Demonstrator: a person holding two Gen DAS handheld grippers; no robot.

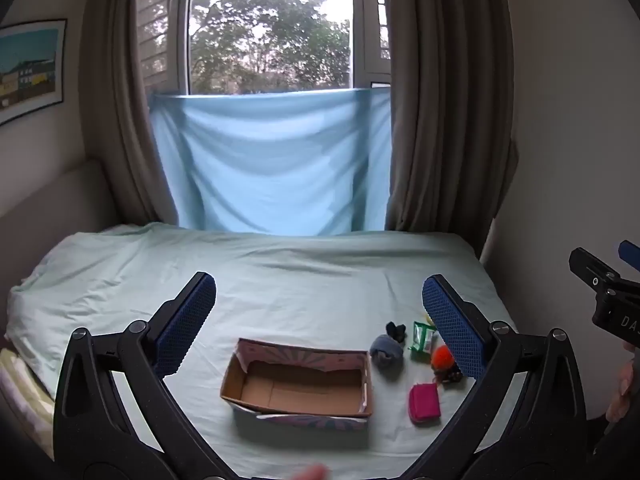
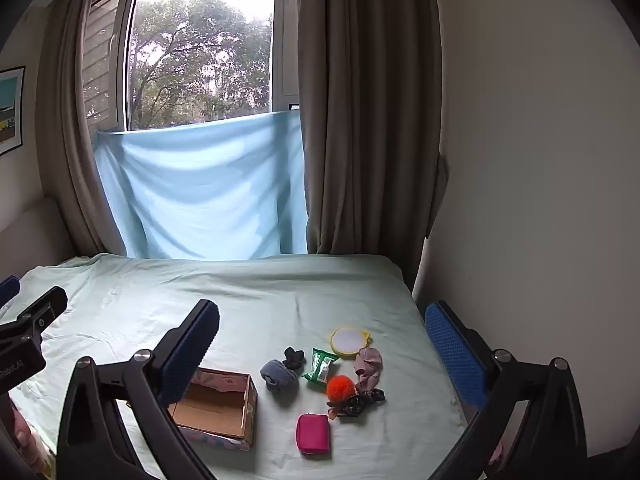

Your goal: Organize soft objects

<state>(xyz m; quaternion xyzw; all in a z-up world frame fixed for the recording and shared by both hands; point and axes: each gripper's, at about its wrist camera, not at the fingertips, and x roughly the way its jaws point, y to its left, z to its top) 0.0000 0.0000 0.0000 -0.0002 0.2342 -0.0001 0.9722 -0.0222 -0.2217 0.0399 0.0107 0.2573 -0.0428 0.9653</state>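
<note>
An open cardboard box (image 1: 298,386) (image 2: 218,406) lies empty on the bed. To its right lie a grey sock roll (image 1: 386,352) (image 2: 279,376), a small black scrunchie (image 1: 396,330) (image 2: 294,356), a green packet (image 1: 422,338) (image 2: 320,368), an orange pompom (image 1: 442,356) (image 2: 341,387), a pink pouch (image 1: 424,402) (image 2: 313,434), a pink cloth (image 2: 369,366), a dark scrunchie (image 2: 360,400) and a yellow round mirror (image 2: 348,340). My left gripper (image 1: 319,320) is open above the box. My right gripper (image 2: 322,344) is open above the pile.
The bed sheet (image 1: 280,280) is pale green. A wall (image 2: 540,200) runs along the bed's right edge. Curtains (image 1: 432,120) and a blue cloth (image 1: 272,168) hang behind the bed. The right gripper shows at the left wrist view's right edge (image 1: 608,292).
</note>
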